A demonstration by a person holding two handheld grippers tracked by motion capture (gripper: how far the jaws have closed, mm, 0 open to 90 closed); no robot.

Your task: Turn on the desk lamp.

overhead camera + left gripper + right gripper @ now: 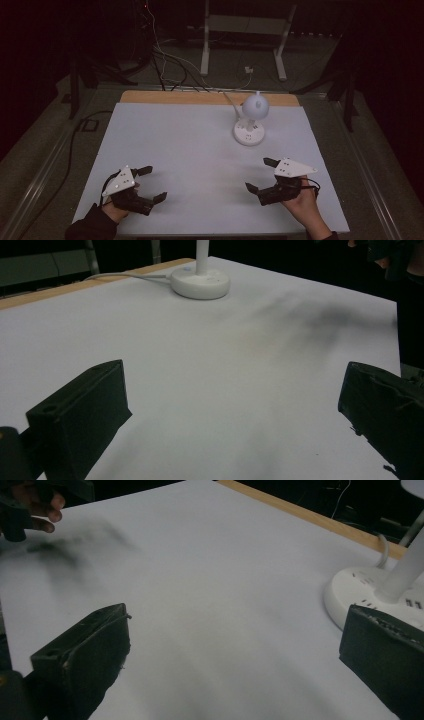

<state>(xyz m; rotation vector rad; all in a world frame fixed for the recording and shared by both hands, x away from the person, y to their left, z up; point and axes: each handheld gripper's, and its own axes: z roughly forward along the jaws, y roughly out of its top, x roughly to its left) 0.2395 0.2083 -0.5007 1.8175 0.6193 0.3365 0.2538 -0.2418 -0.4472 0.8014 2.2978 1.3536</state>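
I see left gripper (148, 184) jaws spread wide, empty, low at the white table (190, 150) near-left | right gripper (261, 175) likewise gaping, empty, near-right | white desk lamp (251, 120) stands far-right, well apart from both

left hand-held gripper (148, 184): jaws apart | right hand-held gripper (261, 175): jaws apart

A lamp (251, 120) stands right of centre toward the back of the table (175, 145).

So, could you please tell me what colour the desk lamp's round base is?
White. The lamp base shows best in the left gripper view, standing on the pale table cover.
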